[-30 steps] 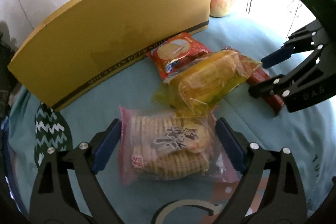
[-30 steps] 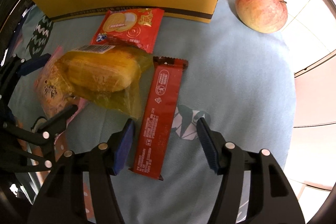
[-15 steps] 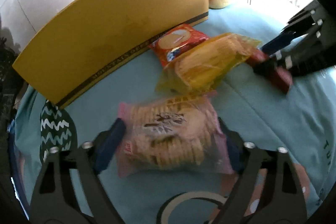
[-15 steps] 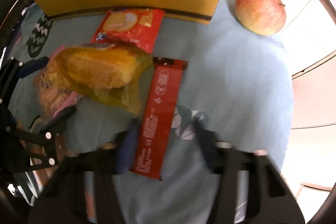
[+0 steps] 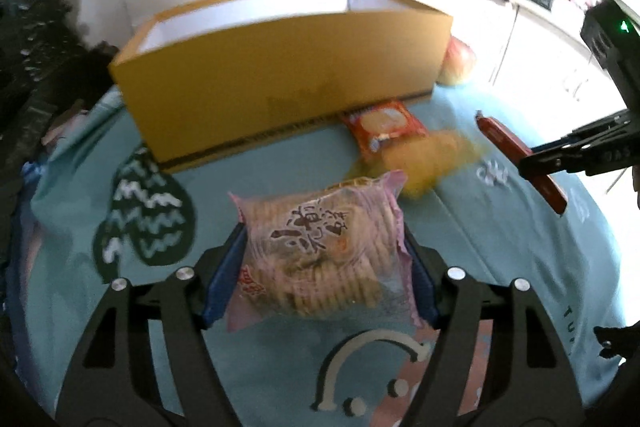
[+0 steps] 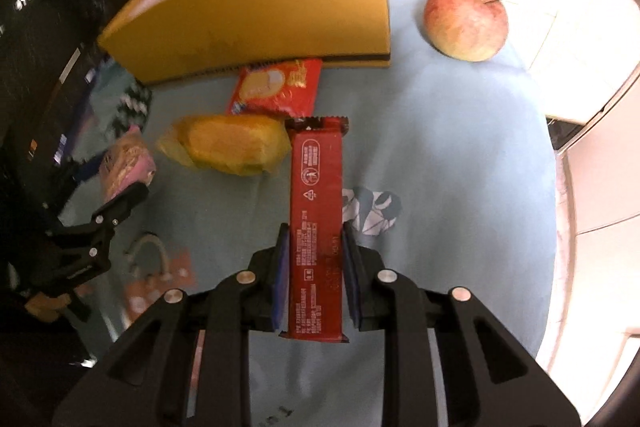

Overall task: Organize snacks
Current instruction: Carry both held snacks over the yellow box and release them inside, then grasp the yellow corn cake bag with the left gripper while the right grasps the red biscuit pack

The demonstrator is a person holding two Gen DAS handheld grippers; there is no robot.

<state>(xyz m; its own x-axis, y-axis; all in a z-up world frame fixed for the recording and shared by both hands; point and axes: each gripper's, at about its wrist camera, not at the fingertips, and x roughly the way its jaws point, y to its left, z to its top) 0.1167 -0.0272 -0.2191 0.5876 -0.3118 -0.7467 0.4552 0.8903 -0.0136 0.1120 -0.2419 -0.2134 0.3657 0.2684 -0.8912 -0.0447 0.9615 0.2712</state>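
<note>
Two views, apple point(image 6: 466, 19) clear only rightward

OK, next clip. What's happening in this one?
A person with two handheld grippers is sorting snacks on a blue cloth. The left gripper is clamped on a pink bag of crackers, and the right gripper is clamped on a long red bar. A yellow-wrapped cake and a red cookie pack lie in front of the open yellow box. An apple sits to the box's right.
</note>
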